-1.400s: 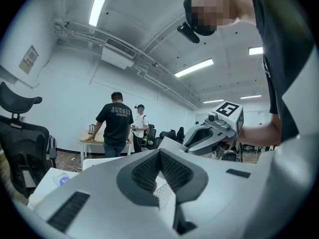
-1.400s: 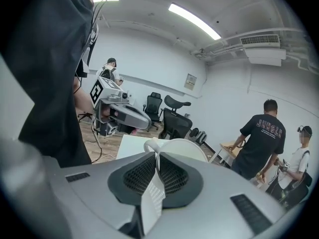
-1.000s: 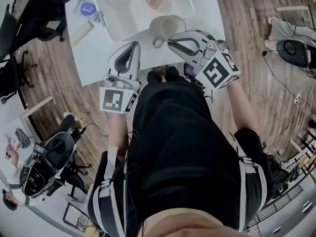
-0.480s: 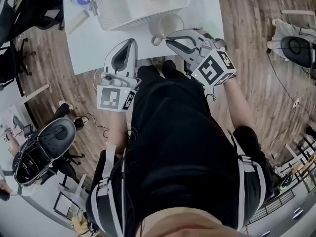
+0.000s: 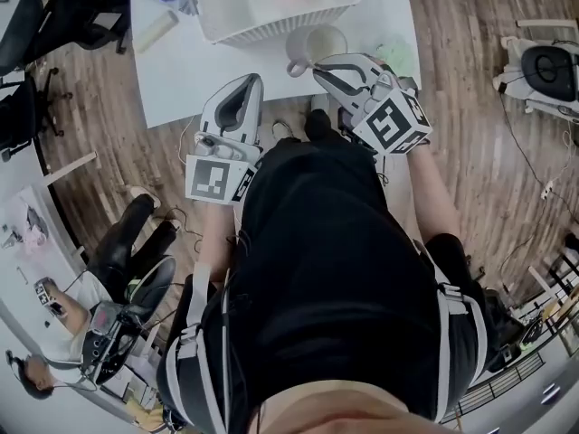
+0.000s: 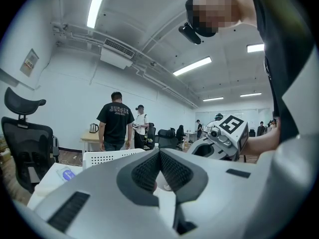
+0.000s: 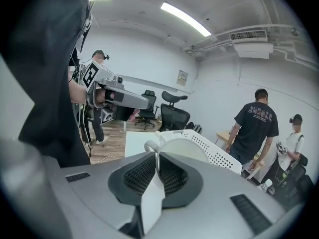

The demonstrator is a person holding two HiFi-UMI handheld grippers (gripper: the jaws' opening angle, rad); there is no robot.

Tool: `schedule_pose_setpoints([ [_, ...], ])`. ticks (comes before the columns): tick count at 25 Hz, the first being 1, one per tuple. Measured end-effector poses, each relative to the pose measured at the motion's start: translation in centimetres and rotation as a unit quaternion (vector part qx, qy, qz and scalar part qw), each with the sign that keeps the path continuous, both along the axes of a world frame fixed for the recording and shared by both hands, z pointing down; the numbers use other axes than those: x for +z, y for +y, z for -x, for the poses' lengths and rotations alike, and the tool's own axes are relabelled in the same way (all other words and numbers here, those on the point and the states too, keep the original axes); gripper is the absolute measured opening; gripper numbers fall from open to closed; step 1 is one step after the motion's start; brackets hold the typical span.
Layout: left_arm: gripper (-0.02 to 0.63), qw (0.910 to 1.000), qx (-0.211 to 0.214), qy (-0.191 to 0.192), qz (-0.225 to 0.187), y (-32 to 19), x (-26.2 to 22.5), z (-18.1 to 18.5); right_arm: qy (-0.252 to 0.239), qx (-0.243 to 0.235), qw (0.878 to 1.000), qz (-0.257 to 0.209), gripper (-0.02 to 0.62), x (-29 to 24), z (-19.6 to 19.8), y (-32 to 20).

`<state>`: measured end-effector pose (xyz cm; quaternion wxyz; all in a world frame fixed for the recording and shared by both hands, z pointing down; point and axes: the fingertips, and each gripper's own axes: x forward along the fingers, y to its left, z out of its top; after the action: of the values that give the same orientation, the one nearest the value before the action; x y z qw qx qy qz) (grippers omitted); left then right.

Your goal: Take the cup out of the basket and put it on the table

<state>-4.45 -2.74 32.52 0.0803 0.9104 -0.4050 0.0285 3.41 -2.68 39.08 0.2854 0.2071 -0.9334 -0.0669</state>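
Cup [image 5: 318,43]: out of the basket [image 5: 271,23], standing or hanging just in front of the basket's near wall, over the white table [image 5: 208,70]; I cannot tell whether its base is down yet, as the jaws hide it in the right gripper view.

Right gripper [image 5: 318,65]: jaws drawn almost together, with only a thin white sliver between the pads [image 7: 172,176]; I judge that sliver to be the cup's wall next to the handle [image 5: 295,65], so I record it as pinching the cup. Left gripper [image 5: 251,80]: pressed together on nothing, held over the table's near edge, apart from the cup.

Risks noted:
- Release before the base is seated; the cup would drop and could tip, being held at one side of the rim only.
- The grip sits off-centre, near the handle; the cup may swing or rotate between the pads if I tilt the gripper.
- The cup is close to the basket wall on one side and not far from the table's near edge on the other; a sideways pull on withdrawal could knock it into either.
- A jaw could catch the handle loop when opening and drag the cup along.

Materials: the cup looks like smooth white glazed ware, round, open-topped, with one loop handle; likely slippery. The pads are dark and finely ribbed, which should help. The basket is white plastic, rectangular, with perforated walls; the table top is flat, white and matt.
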Motion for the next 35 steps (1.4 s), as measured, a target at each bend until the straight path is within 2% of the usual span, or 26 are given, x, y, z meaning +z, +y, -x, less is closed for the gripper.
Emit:
schedule_pose_setpoints([
  [15, 0.020, 0.9997, 0.012, 0.021, 0.002, 5.5, 0.4, 6.9, 0.025, 0.050, 0.998, -0.002, 0.038, -0.1, 4.2, 3.5],
  [22, 0.020, 0.9998, 0.013, 0.016, 0.005, 7.2, 1.2, 9.3, 0.030, 0.062, 0.998, -0.002, 0.038, 0.7, 5.5, 4.0],
  [29, 0.020, 0.9998, 0.002, 0.019, 0.010, 7.6, 0.8, 9.3, 0.033, 0.062, 0.997, 0.012, 0.038, 1.9, 5.2, 3.9],
  [35, 0.019, 0.9998, 0.008, 0.015, 0.012, 8.1, 0.8, 7.5, 0.078, 0.059, 0.995, 0.025, 0.038, 5.1, 3.3, 3.9],
])
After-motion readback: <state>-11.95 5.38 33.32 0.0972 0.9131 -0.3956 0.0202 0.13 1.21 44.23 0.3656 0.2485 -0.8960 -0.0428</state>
